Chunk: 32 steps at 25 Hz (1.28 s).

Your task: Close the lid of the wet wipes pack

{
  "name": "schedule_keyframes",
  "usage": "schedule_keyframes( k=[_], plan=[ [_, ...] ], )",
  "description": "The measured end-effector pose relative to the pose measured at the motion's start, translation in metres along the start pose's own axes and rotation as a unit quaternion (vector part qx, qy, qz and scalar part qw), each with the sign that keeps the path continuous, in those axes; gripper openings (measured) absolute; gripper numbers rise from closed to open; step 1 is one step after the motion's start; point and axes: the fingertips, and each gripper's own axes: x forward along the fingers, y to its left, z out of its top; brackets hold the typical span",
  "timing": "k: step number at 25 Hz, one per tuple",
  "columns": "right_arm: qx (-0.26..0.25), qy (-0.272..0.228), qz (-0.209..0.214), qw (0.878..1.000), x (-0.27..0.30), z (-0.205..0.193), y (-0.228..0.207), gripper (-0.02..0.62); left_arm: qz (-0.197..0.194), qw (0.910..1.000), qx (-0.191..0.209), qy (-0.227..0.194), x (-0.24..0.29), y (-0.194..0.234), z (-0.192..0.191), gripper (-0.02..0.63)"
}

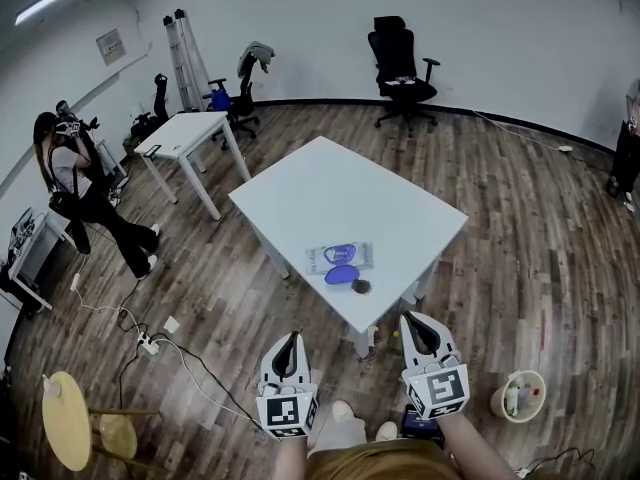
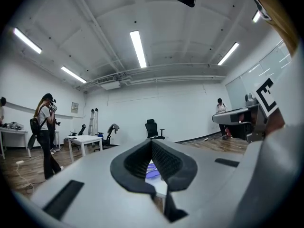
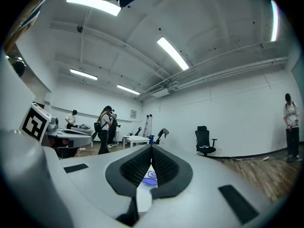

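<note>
Wipes pack (image 1: 340,256) lies flat, long axis left-right, lid (image 1: 342,274) open nearward.

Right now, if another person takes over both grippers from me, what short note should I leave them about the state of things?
Left gripper: jaws shut, empty, held short of the table's near corner.
Right gripper: the same.
Wet wipes pack: flat on the white table, near that corner, with its blue lid flipped open toward you.
Done: nothing yet.
Left: reach in and press the lid shut.
</note>
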Motion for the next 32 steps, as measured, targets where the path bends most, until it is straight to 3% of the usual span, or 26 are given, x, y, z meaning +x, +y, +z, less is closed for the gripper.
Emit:
schedule_keyframes(
  k=[20,32],
  plan=[
    [-0.009,0.018,-0.030,0.999,0.090,-0.004,0.000,0.006,-0.029,0.9992,-0.009,-0.027,0.084,0.057,0.007,-0.008],
    [-0.012,0.038,-0.055,0.998,0.130,-0.010,0.003,0.006,-0.067,0.9973,-0.023,-0.017,0.125,0.079,-0.003,-0.008]
  ],
)
